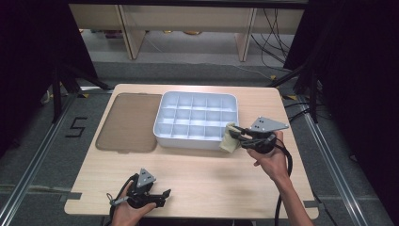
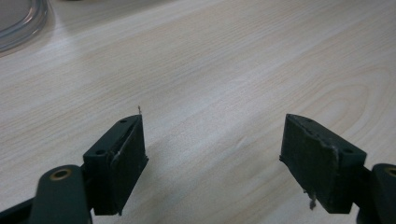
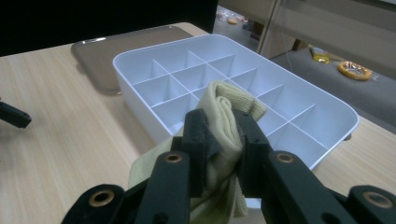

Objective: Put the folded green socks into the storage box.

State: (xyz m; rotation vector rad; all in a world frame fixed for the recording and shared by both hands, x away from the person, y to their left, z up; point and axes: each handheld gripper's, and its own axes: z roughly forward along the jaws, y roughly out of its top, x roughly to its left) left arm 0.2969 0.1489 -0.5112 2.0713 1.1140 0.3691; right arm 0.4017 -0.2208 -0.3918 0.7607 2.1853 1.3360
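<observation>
Fingers point(image 3: 252, 135) around folded pale-yellow cloth point(image 3: 229, 112)

Beyond the right gripper point(image 1: 237, 133), a light wooden table point(image 1: 211, 174) with rounded corners stands on grey carpeted floor point(image 1: 47, 155). Metal rails point(image 1: 28, 174) run along the floor on both sides of the table, and a black "5" marking point(image 1: 76, 127) lies on the carpet well off to the far side of the left gripper point(image 1: 162, 195). Black curtains point(image 1: 28, 56) close in both sides of the room. Farther back stands pale wooden furniture point(image 1: 188, 23) on legs, with black cables point(image 1: 270, 42) trailing over the floor beside it.
</observation>
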